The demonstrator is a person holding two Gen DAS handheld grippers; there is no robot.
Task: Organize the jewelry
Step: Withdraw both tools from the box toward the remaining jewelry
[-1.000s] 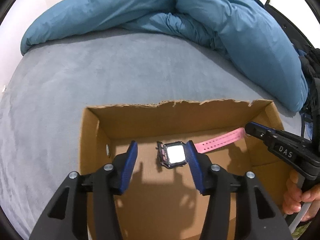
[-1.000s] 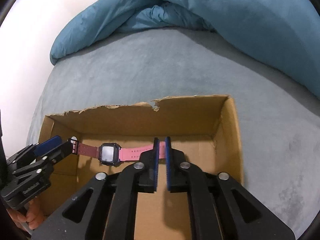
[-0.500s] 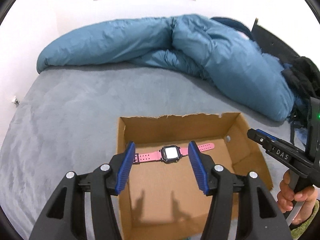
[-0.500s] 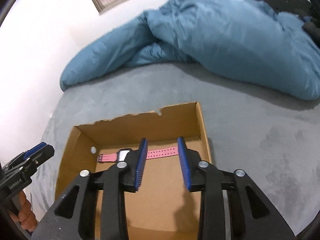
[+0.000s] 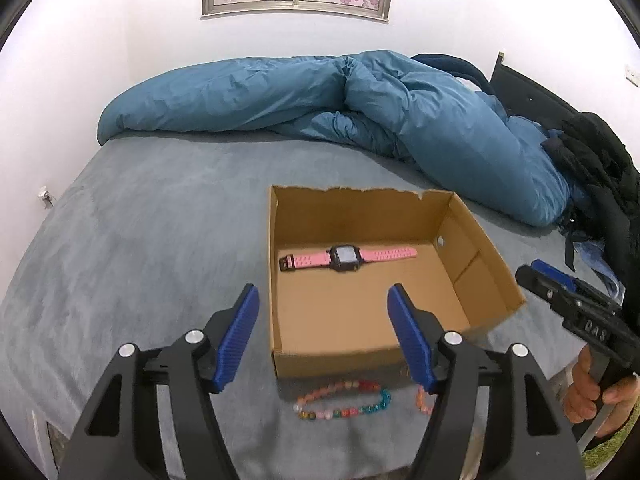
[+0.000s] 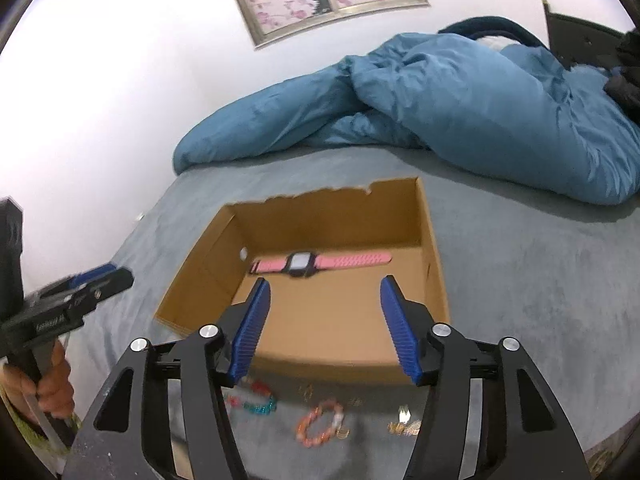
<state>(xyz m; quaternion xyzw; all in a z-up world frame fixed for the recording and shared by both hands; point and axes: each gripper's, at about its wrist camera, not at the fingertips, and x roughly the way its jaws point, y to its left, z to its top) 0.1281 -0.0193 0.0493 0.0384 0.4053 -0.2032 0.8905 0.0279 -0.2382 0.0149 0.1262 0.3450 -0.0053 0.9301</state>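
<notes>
Both claws, left (image 5: pixel 322 334) and right (image 6: pixel 324 326), are seen released, jaws just spread and drawn back from the cardboard box (image 5: pixel 472 258), where the pink watch (image 5: pixel 346 259) now lies flat, bead bracelets (image 5: pixel 344 400) left waiting on the bed.

watch (image 5: pixel 345 259) in box (image 5: pixel 480 248)

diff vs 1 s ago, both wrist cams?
The right gripper let go of the pink watch strap; its jaws have just been opening and hold nothing. The left gripper jaws have also been opening, empty. Both pulled back and up out of the cardboard box, bringing bead bracelets in front of it into view. Box unmoved; watch now lies flat inside.
</notes>
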